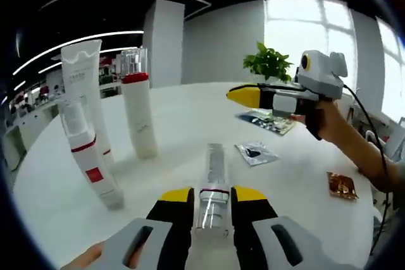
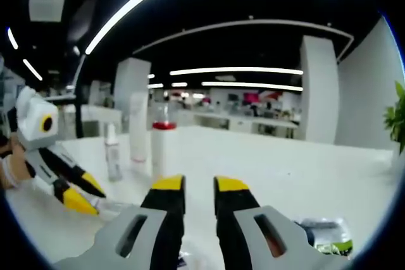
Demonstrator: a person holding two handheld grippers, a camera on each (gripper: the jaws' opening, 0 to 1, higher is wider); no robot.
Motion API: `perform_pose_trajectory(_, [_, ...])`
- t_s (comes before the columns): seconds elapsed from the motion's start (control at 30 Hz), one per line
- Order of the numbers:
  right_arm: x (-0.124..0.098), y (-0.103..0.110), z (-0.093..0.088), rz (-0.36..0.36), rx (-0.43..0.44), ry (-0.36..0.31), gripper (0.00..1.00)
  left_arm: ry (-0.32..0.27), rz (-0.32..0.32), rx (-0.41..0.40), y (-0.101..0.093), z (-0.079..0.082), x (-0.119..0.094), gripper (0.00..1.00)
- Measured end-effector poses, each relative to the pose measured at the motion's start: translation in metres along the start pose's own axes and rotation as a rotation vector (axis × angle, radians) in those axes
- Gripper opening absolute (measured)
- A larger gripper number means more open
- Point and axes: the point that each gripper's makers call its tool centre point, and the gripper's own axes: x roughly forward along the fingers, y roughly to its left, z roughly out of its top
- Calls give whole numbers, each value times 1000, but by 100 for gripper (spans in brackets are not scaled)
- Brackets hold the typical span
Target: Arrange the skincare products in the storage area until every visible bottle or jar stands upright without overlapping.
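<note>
So on the table (image 1: 190,112), seen from the left gripper view: a bottle lying flat (image 1: 215,181) sits dead centre at 6 o'clock, between the left gripper (image 1: 212,203) jaws. At 10 o'clock 3 products stand close together: a tall tube (image 1: 82,86), a small bottle (image 1: 88,156) in front of it, and a capped bottle (image 1: 139,115) to their right. Sachets (image 1: 256,153) lie around 3 o'clock, with the right gripper (image 1: 243,96) above them and a plant (image 1: 269,61) behind.
</note>
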Motion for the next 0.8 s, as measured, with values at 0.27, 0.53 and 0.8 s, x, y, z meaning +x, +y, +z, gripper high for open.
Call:
perform_pose_trajectory(0.27, [0, 0, -1, 1, 0, 3, 16, 53, 13, 8, 10, -9, -6, 31])
perform_pose_trajectory(0.53, [0, 0, -1, 0, -1, 4, 16, 121, 25, 27, 9, -20, -8, 24])
perform_pose_trajectory(0.8, [0, 0, 1, -1, -1, -1, 16, 5, 44, 34, 4, 5, -16, 21])
